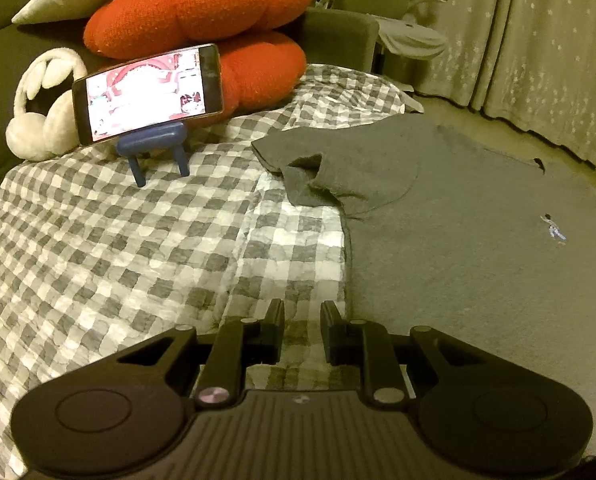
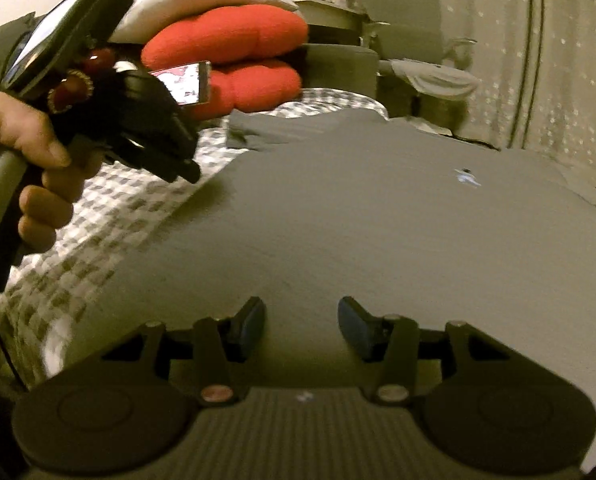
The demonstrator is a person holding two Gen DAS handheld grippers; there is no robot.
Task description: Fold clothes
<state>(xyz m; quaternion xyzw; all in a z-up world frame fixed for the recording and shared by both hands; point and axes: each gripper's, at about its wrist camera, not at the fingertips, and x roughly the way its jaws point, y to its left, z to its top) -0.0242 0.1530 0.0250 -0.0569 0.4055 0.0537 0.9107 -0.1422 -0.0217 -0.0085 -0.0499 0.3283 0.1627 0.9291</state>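
The shirt (image 1: 477, 216) lies flat on the checked bed (image 1: 138, 240), one sleeve (image 1: 309, 184) bunched up. The left claw (image 1: 301, 320) and right claw (image 2: 301, 320) are both spread apart and pinch nothing.

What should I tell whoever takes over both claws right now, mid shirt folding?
Left claw: open, empty, over the checked blanket just beside the shirt's edge.
Right claw: open, empty, above the shirt's body.
Grey shirt: spread on the bed, logo up; its sleeve is crumpled inward.
Done: no fold visible yet.
Left: flatten the sleeve, then probably fold the sides in and halve it.
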